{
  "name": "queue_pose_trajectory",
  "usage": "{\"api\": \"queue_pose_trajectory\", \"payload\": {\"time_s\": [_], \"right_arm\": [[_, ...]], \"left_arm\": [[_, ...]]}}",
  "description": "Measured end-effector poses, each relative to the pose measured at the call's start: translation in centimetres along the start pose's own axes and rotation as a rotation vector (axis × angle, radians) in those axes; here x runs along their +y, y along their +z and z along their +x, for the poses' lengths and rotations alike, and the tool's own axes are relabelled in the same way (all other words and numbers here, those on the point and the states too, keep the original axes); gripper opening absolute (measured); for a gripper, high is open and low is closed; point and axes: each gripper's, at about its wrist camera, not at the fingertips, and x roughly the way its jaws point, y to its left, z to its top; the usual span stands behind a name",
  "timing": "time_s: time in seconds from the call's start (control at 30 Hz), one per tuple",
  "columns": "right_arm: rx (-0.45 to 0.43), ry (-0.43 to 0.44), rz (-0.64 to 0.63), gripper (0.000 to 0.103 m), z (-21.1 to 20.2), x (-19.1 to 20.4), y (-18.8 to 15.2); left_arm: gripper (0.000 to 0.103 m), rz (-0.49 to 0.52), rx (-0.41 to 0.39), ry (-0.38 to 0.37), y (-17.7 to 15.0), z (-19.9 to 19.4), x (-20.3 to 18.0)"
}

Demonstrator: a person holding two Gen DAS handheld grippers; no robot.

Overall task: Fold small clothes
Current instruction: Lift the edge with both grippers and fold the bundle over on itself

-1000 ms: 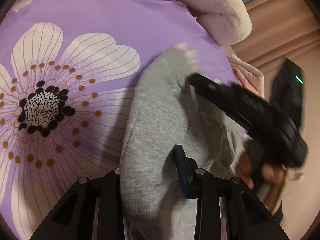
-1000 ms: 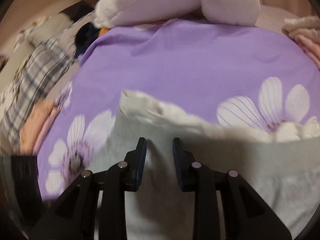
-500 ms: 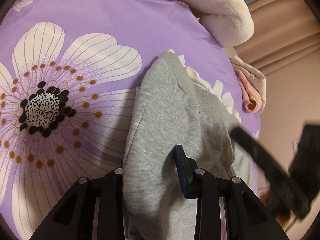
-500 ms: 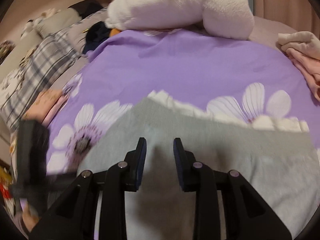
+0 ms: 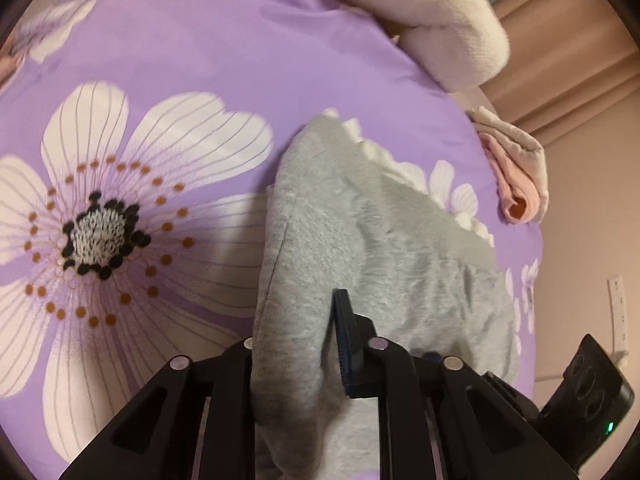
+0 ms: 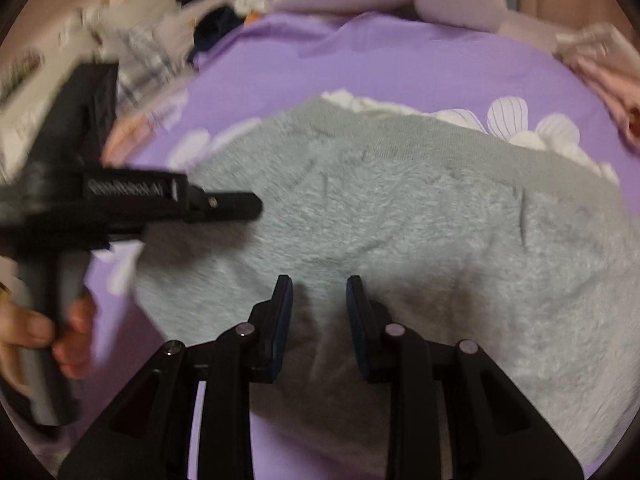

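Since the earlier frame, the right tongs (image 6: 318,312) moved back to the near edge of the grey garment (image 6: 420,232), and the fleece inner side is now turned up. They stand narrowly apart, holding nothing. The left tongs (image 5: 296,344) grip a fold of the garment's left edge. It lies on the purple flowered bed sheet (image 5: 192,60), with a pink rolled cloth (image 5: 518,184) near.

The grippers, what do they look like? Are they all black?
Mostly. Each matte black plastic gripper has two angular fingers with dark blue ridged pads, silver round pins at the joints and triangular cut-outs. The other gripper looks alike. A bare hand holds its grey handle; no cables show.
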Motion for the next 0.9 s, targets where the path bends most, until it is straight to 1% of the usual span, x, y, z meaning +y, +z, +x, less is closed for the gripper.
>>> {"api": "queue_pose_trajectory", "payload": {"time_s": [0.03,0.07,0.1,0.13,0.17,0.23,0.37,0.57,0.73,0.8,0.87,0.9], "right_arm": [[-0.029,0.022,0.04,0.032,-1.0,-1.0,0.1],[-0.054,0.031,0.07,0.039,-1.8,-1.7,0.1],[-0.08,0.043,0.106,0.051,-2.4,-2.5,-0.1],[-0.11,0.065,0.158,0.055,-3.1,-3.7,-0.2],[-0.133,0.094,0.215,0.057,-3.7,-5.0,-0.4],[-0.153,0.165,0.3,0.057,-4.2,-6.9,-0.9],[-0.176,0.224,0.374,0.057,-5.0,-8.2,-1.8],[-0.225,0.34,0.516,0.057,-6.0,-10.1,-2.7],[-0.265,0.399,0.628,0.057,-6.9,-12.4,-3.6],[-0.27,0.42,0.657,0.06,-7.0,-13.2,-3.8],[-0.272,0.43,0.684,0.061,-6.9,-14.0,-4.0],[-0.273,0.44,0.695,0.063,-6.9,-14.4,-4.0]], "left_arm": [[0.01,0.018,-0.006,0.001,0.1,-0.3,-0.8],[0.01,0.032,-0.011,0.006,0.1,-0.5,-1.4],[0.009,0.052,-0.018,0.009,0.2,-0.6,-2.3],[0.009,0.064,-0.02,0.008,0.2,-0.7,-2.9],[0.009,0.081,-0.022,0.011,0.1,-0.6,-3.8],[0.009,0.113,-0.023,0.023,0.0,-0.3,-5.2],[0.009,0.16,-0.02,0.029,-0.6,0.2,-7.0],[0.009,0.293,-0.02,0.039,-2.4,1.0,-11.3],[0.009,0.367,0.001,0.039,-3.4,2.5,-13.9],[0.009,0.386,0.012,0.044,-3.8,3.1,-14.7],[0.009,0.413,0.013,0.061,-4.1,3.6,-15.2],[0.009,0.44,0.014,0.083,-4.5,4.0,-15.7]]}}
